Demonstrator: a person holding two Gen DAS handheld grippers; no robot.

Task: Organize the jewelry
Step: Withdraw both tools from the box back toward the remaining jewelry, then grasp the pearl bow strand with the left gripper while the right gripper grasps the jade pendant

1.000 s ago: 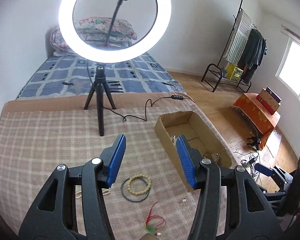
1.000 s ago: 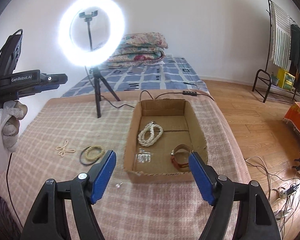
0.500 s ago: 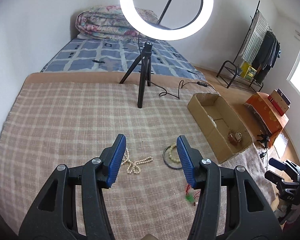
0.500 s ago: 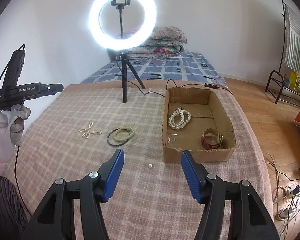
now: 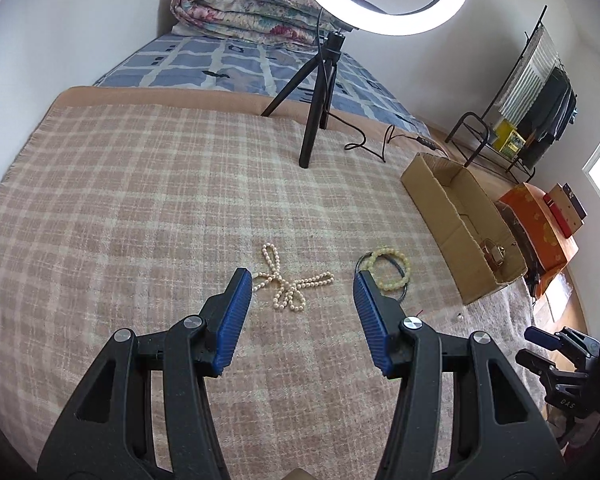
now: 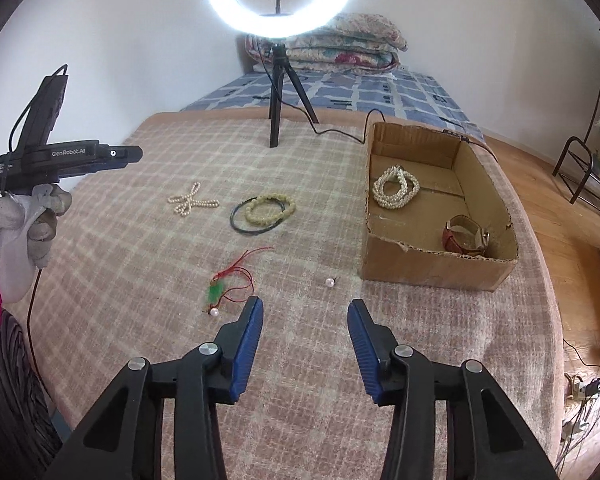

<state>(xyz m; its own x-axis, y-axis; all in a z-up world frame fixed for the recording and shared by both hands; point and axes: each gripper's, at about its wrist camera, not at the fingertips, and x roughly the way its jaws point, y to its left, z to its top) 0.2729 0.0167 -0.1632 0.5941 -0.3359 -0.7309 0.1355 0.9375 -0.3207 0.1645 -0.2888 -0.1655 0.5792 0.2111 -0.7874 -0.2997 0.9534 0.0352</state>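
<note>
The left gripper (image 5: 303,286) tilts down over the plaid blanket (image 5: 132,200) on the bed, its jaws apart with nothing clamped; the pearl necklace (image 5: 290,282) lies on the blanket in the gap seen between the blue pads, with no contact to be seen. The right gripper (image 6: 305,314) also points down at the blanket near the bed's near edge, its jaws closing on bare cloth with nothing between them. A gloved hand (image 6: 18,228) carries the left gripper at the bed's left edge, seen from the right wrist view.

On the open blanket I count five loose pieces: one pearl necklace (image 6: 192,202) in a knotted tangle toward the left side, one pale bead bracelet (image 6: 269,209) lying on one thin black ring (image 6: 242,226), one red cord with a green tassel (image 6: 230,280) just left of the right jaws, and one single pearl (image 6: 329,282) just ahead of them. One cardboard box (image 6: 428,270) sits toward the bed's right edge, holding one coiled pearl strand (image 6: 395,188) and one brown-strapped watch (image 6: 466,238).

One ring light on a tripod (image 6: 278,92) stands at the blanket's far edge, its cable running to the box's far corner. The middle of the blanket and the strip along the near edge are bare
</note>
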